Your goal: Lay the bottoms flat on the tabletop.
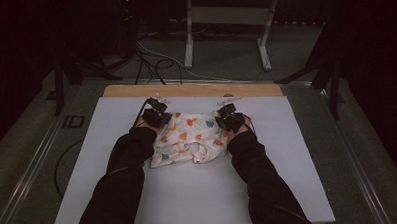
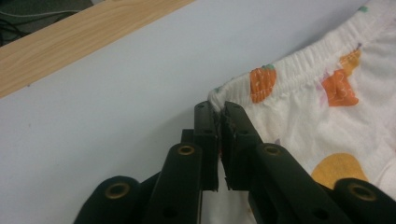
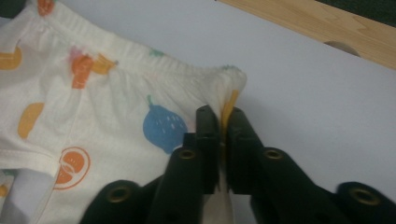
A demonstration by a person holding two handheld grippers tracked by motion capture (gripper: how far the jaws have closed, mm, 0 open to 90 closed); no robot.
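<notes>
A small pair of white shorts [image 1: 190,137] printed with orange, yellow and blue fruit lies on the white board [image 1: 199,192], waistband toward the far side. My left gripper [image 1: 159,113] is shut on the left corner of the waistband. In the left gripper view the jaws [image 2: 218,108] pinch the ribbed edge of the shorts [image 2: 317,116]. My right gripper [image 1: 225,116] is shut on the right corner. In the right gripper view its jaws [image 3: 224,112] hold a fold of the shorts [image 3: 107,107]. Dark sleeves cover both forearms.
A wooden strip [image 1: 195,89] borders the far edge of the board. Behind it, on the floor, stand a grey metal frame [image 1: 228,16] and loose cables [image 1: 149,58]. Bare white board lies left, right and in front of the shorts.
</notes>
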